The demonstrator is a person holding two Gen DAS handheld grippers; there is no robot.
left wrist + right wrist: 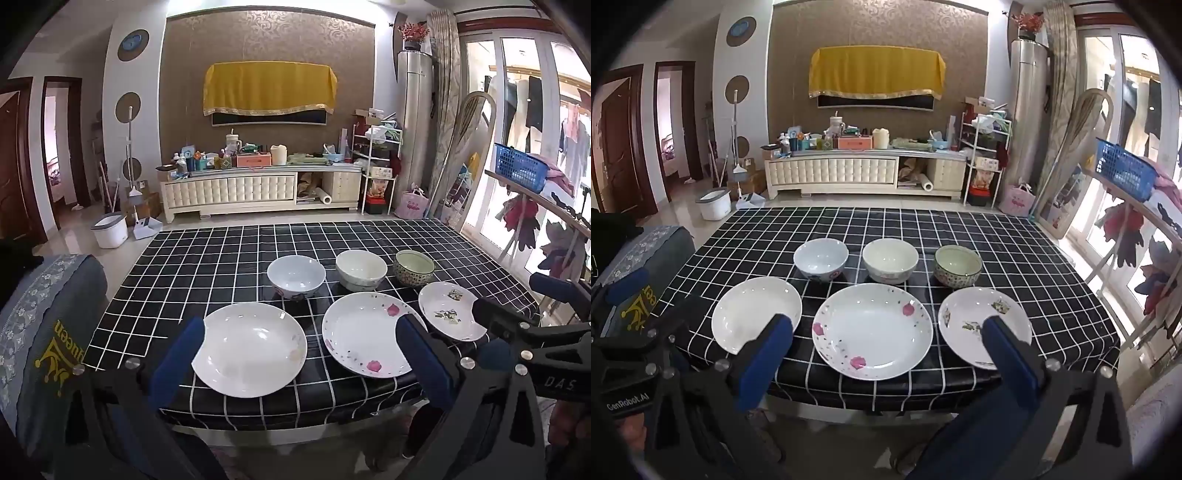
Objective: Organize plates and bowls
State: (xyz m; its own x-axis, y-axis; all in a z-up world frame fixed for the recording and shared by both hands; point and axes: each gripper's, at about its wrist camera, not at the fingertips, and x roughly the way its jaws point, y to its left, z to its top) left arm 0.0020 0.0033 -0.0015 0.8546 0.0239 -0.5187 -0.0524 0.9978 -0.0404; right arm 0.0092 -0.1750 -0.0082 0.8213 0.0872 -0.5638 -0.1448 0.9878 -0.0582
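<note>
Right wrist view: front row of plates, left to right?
Plain white round plate → large white plate with pink flowers → smaller white plate with green-grey leaf print. All three lie flat on the black grid-pattern tablecloth, apart from each other.

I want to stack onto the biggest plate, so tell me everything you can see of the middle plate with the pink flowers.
The middle plate is round, white and glossy, ceramic by its look, shallow with a raised rim. Pink flowers and small grey specks dot the rim; the centre is plain. It lies flat, right side up and empty on the black checked tablecloth, in the front row between two smaller plates, touching neither. Neither gripper touches it.
</note>
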